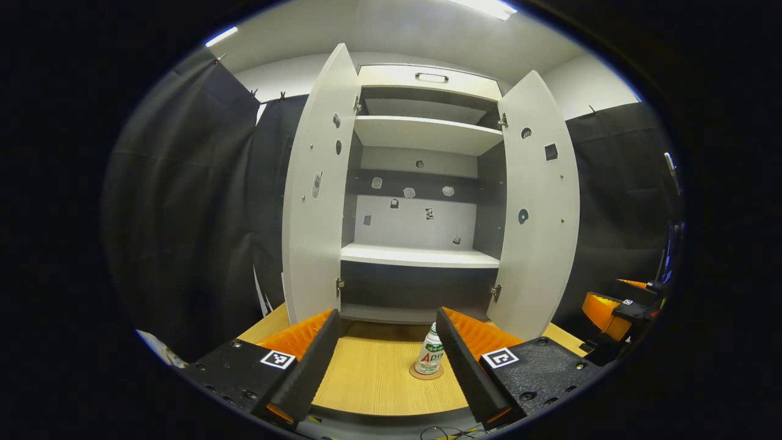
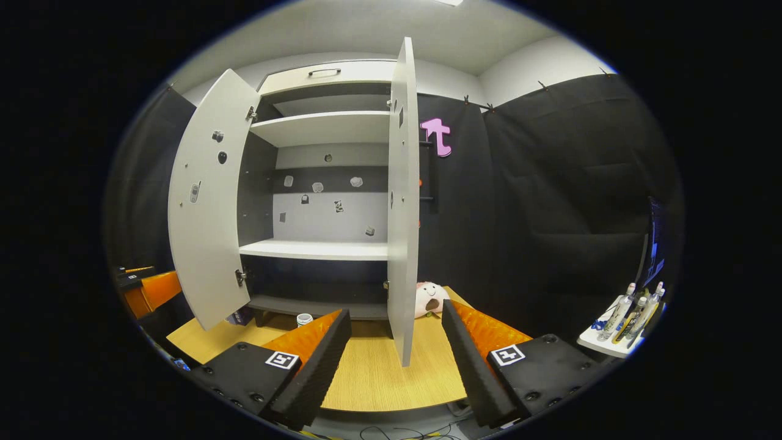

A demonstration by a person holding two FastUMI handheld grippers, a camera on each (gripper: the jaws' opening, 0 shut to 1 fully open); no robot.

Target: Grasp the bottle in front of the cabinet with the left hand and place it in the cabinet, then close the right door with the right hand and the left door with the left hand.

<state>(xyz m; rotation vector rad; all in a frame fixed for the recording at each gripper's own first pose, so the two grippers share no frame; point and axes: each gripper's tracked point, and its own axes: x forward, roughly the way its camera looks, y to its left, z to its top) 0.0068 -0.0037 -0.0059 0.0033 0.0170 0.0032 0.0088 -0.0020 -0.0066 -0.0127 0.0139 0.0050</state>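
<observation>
Left gripper view: wooden worktop (image 1: 372, 373), black cloth walls, white cabinet (image 1: 421, 201) with left door (image 1: 314, 189) and right door (image 1: 540, 214) open. Left hand-held gripper (image 1: 385, 366) wide, holding nothing. Small clear bottle (image 1: 430, 354), green label, white cap, upright on round coaster (image 1: 426, 373) before cabinet, just beside one finger.

Right gripper view: same worktop; plush toy (image 2: 427, 299) beside right door. Right hand-held gripper (image 2: 397, 360) wide, holding nothing.

A staged test booth, not a home: black cloth (image 2: 550, 183) clipped along white walls, a lone cabinet (image 1: 421, 183) on a wooden bench (image 1: 379, 373), strip lights (image 1: 489, 7) overhead.
</observation>
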